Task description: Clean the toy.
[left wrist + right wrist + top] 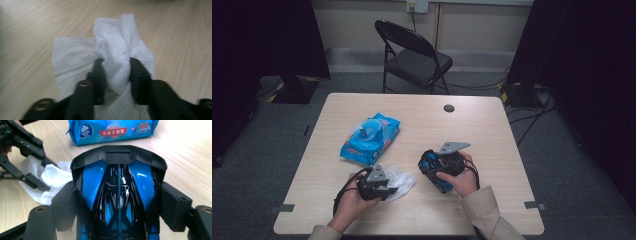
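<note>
2 grippers work near the blue wipes pack (370,138). Just in front of that pack, the left gripper (115,72) has its jaws pinched on a bunched fold of the white wipe (117,50), whose remainder spreads on the table (492,125). Right of the pack, the right gripper (120,202) clamps the blue toy car (118,192) by both sides.

A blue wipes pack (370,139) lies left of centre on the table (482,130). A small dark round spot (449,108) sits near the table's far edge. Beyond stands a black folding chair (414,56).
</note>
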The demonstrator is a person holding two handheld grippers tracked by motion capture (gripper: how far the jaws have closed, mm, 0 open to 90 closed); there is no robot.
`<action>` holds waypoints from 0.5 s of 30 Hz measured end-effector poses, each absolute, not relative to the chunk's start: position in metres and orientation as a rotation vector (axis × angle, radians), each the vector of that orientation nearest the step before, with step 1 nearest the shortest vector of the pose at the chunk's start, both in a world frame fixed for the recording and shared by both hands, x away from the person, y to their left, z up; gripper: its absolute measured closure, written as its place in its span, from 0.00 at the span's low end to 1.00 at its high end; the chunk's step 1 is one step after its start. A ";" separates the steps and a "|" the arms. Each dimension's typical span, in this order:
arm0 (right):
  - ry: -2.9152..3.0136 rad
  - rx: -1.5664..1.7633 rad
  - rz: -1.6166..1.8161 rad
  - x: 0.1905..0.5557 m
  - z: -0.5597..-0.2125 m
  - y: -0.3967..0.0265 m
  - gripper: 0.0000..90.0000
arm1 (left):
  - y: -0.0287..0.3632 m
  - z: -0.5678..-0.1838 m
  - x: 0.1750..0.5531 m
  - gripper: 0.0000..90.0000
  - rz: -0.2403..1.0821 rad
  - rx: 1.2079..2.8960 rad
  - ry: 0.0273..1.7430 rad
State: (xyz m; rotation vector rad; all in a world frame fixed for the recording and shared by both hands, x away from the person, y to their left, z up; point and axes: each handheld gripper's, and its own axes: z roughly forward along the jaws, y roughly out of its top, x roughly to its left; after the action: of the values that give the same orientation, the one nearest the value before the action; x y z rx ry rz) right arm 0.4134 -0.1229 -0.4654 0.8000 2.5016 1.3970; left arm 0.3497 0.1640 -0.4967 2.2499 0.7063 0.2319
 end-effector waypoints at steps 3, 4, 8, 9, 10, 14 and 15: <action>2.495 0.796 1.417 0.412 -0.462 -0.125 0.28 | 0.167 -0.497 0.351 0.92 0.162 2.211 0.776; 2.494 0.796 1.418 0.411 -0.462 -0.125 0.28 | 0.168 -0.496 0.351 0.93 0.157 2.198 0.792; 2.488 0.801 1.455 0.410 -0.458 -0.128 0.28 | 0.179 -0.474 0.355 0.94 0.143 2.056 0.834; 2.481 0.800 1.469 0.409 -0.457 -0.129 0.28 | 0.181 -0.469 0.357 0.94 0.147 2.034 0.835; 2.479 0.800 1.479 0.409 -0.456 -0.129 0.28 | 0.183 -0.463 0.358 0.94 0.140 1.997 0.842; 2.472 0.798 1.507 0.407 -0.453 -0.130 0.28 | 0.188 -0.444 0.366 0.94 0.117 1.869 0.846; 2.467 0.800 1.520 0.407 -0.452 -0.130 0.28 | 0.188 -0.441 0.367 0.94 0.103 1.855 0.842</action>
State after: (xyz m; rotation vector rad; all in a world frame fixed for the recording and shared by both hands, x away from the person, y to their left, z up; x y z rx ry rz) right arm 0.4070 -0.1303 -0.4517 0.7996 2.4671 1.5204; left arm 0.3673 0.1876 -0.4413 1.8546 0.8423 0.1033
